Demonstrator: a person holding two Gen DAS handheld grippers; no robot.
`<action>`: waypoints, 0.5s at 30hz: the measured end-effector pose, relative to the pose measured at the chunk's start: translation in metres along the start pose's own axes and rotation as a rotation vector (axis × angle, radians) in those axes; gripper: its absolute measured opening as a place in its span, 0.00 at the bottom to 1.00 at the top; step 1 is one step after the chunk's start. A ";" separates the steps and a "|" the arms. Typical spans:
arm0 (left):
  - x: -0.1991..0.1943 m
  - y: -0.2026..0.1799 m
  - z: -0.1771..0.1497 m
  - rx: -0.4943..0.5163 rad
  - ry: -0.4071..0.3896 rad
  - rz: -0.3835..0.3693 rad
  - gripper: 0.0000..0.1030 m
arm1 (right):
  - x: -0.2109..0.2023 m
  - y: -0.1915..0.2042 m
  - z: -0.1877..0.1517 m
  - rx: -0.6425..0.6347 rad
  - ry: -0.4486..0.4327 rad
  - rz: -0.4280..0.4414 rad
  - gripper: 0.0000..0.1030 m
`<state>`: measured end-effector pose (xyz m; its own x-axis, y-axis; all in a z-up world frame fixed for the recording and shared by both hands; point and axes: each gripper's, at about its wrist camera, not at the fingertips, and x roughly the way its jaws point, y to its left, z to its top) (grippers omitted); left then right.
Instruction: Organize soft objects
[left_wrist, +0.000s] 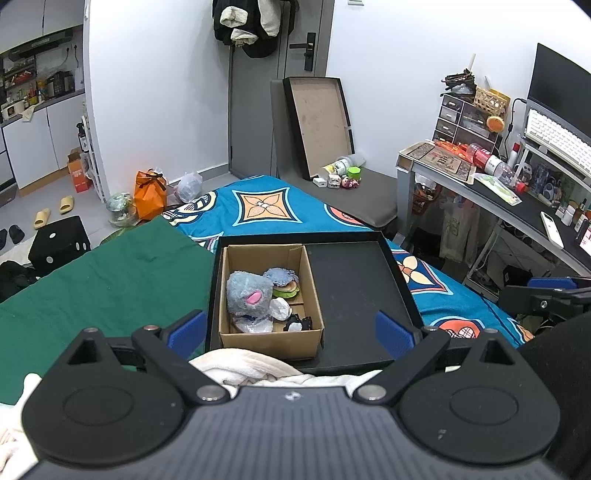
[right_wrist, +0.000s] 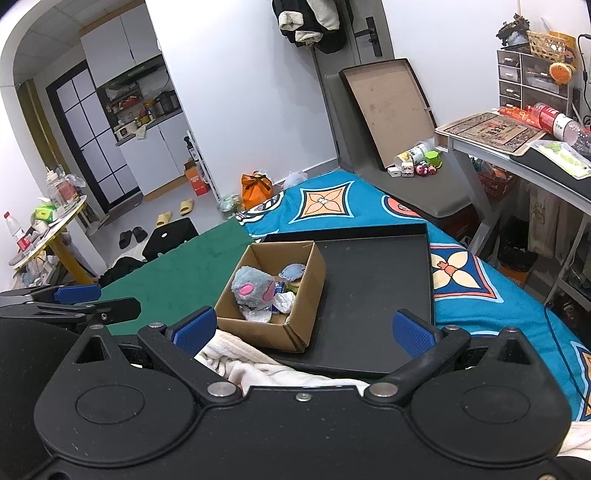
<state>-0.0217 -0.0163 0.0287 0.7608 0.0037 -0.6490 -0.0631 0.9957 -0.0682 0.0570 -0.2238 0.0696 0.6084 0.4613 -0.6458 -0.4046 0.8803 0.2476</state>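
On the bed (left_wrist: 110, 280), toward its near edge, sits a shallow black tray (left_wrist: 354, 280) with a cardboard box (left_wrist: 266, 338) tucked into its left half; the tray's right half is bare black floor. Inside the box lies a grey plush toy (left_wrist: 249, 291) with pink patches, filling the left side, and behind it, toward the box's far right corner, a small burger-shaped plush (left_wrist: 286, 290) with a bluish fuzzy piece on top. Crumpled white bits (left_wrist: 280, 308) and a small dark item (left_wrist: 299, 324) lie near the box's near right corner; I cannot tell what those are.

My left gripper (left_wrist: 291, 330) hangs above the near edge of the tray, its blue pads (left_wrist: 186, 328) spread wide apart with nothing between them. My right gripper (right_wrist: 304, 330) hangs close beside it, also over the tray's near edge, fingers released and wide, grasping nothing. Each gripper shows at the edge of the other's view.

Just under both grippers, against the near edge of the tray and touching the box's front wall, lies a cream fleece cloth (left_wrist: 255, 365), rumpled and loose. A green blanket (right_wrist: 177, 273) covers the left part of the bed and a blue patterned sheet (right_wrist: 332, 199) covers the far and right parts, running under the tray.
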 end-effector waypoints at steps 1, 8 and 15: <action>0.000 0.000 0.000 0.000 0.000 -0.001 0.94 | -0.001 0.000 -0.001 0.001 0.000 0.000 1.00; 0.000 0.000 0.001 -0.006 0.001 -0.002 0.94 | -0.002 -0.001 -0.001 0.006 -0.002 0.000 1.00; 0.000 0.001 0.002 -0.003 -0.002 0.003 0.94 | -0.001 -0.002 0.000 0.010 -0.002 -0.004 1.00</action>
<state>-0.0202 -0.0152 0.0303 0.7618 0.0072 -0.6478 -0.0677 0.9953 -0.0686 0.0568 -0.2266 0.0698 0.6119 0.4576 -0.6451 -0.3952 0.8834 0.2517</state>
